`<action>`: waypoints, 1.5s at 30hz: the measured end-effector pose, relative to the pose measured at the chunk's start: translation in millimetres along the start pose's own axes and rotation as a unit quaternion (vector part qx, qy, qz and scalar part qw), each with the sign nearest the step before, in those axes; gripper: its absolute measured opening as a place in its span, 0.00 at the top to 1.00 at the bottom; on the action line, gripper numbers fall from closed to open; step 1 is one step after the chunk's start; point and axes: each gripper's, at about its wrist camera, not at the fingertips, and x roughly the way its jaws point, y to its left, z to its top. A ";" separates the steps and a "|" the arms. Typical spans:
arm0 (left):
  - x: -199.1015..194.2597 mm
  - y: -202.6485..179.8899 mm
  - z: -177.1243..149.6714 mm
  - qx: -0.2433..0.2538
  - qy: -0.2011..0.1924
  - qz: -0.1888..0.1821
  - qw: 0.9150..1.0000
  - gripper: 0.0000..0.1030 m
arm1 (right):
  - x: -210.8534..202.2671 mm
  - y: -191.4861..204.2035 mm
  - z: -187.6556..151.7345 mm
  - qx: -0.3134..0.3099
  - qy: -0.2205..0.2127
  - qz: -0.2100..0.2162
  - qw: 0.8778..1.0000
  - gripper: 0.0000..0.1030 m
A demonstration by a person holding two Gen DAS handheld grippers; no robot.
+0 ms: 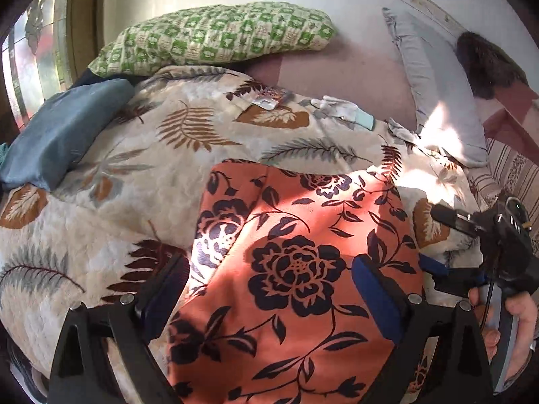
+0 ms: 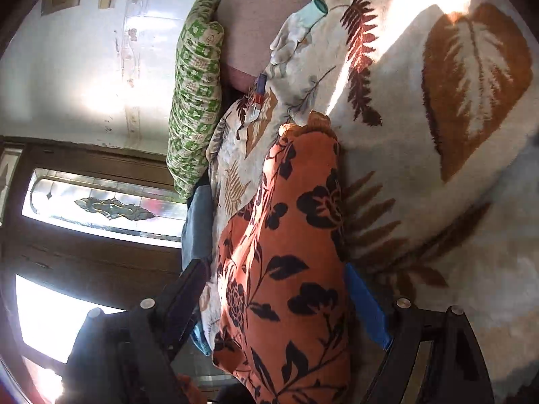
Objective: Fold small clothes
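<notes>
An orange garment with a dark flower print [image 1: 303, 262] lies on a cream blanket with leaf patterns [image 1: 118, 181]. My left gripper [image 1: 269, 289] is open, its blue-padded fingers [image 1: 380, 296] spread over the garment's near part. My right gripper [image 1: 434, 245] shows at the garment's right edge, held by a hand. In the right wrist view the garment [image 2: 296, 269] runs between the fingers of my right gripper [image 2: 273, 289], which are spread apart, the blue pad [image 2: 367, 306] beside the cloth. That view is rolled sideways.
A green checked pillow [image 1: 219, 37] lies at the back, a blue folded cloth [image 1: 64, 131] at the left, a grey pillow [image 1: 434, 84] at the right. White gloves [image 1: 340, 109] and a small packet [image 1: 267, 101] lie on the blanket. A door with glass panes [image 2: 87, 208] stands beyond.
</notes>
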 end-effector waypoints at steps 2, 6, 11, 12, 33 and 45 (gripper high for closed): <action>34.5 0.4 -8.9 -0.001 0.047 0.030 0.998 0.06 | 17.6 -13.0 8.3 0.017 0.021 0.016 1.000 0.16; 48.7 3.2 -21.6 0.014 0.052 0.047 0.997 0.00 | 35.3 -13.8 6.8 0.004 0.038 -0.045 0.998 0.68; 54.2 -0.5 -24.6 0.027 0.051 0.056 0.997 0.00 | 51.6 -21.1 5.7 -0.042 0.048 -0.134 0.989 0.70; 52.6 -1.3 -25.1 0.030 0.046 0.057 0.997 0.00 | 48.2 -23.8 8.1 -0.027 0.047 -0.117 0.992 0.69; 40.9 24.1 -31.0 -0.017 0.044 0.050 0.998 0.00 | 4.4 45.6 -79.3 -0.137 0.050 -0.157 0.977 0.63; 42.7 18.3 -33.5 -0.010 0.040 0.049 0.998 0.00 | -25.9 38.1 -88.1 -0.129 0.018 -0.177 0.976 0.42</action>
